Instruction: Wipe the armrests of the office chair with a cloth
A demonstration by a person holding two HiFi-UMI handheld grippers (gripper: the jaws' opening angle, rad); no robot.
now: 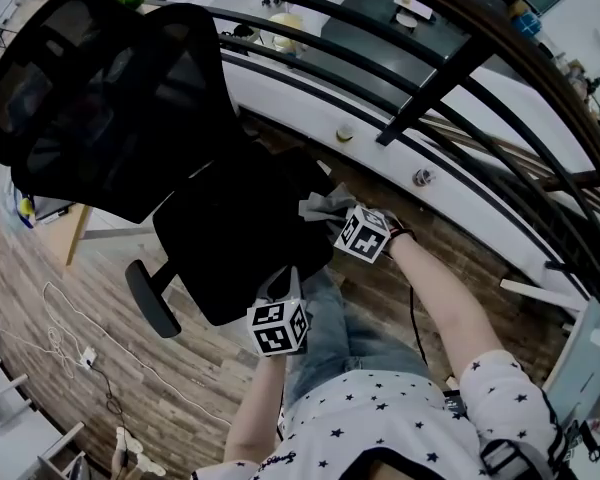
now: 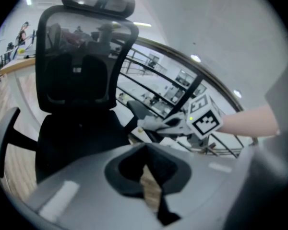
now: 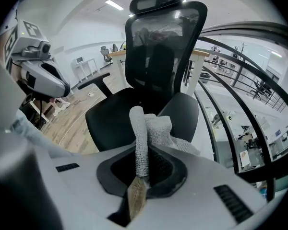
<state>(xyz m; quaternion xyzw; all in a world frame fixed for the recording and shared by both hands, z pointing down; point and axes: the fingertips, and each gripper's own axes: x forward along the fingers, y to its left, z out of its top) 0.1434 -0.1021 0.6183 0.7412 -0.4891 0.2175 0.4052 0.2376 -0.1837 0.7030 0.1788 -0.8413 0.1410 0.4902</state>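
Head view, centre: grey knitted cloth [image 1: 320, 206] pinched in right gripper [image 1: 344, 221] over black mesh office chair [image 1: 110, 88]; left gripper [image 1: 280, 298] pressed together, empty. Wiping seemingly barely begun; lower-left black armrest [image 1: 152, 299] well apart from cloth.

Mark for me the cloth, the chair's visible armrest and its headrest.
cloth [image 3: 141, 143]: right gripper view, the rolled fold above the jaws.
armrest [image 1: 152, 298]: head view, middle of its pad.
headrest [image 3: 156, 0]: right gripper view, middle of its curved bar.

Office chair [image 1: 230, 238] and white cable [image 1: 58, 320] on wood floor [image 1: 180, 388]
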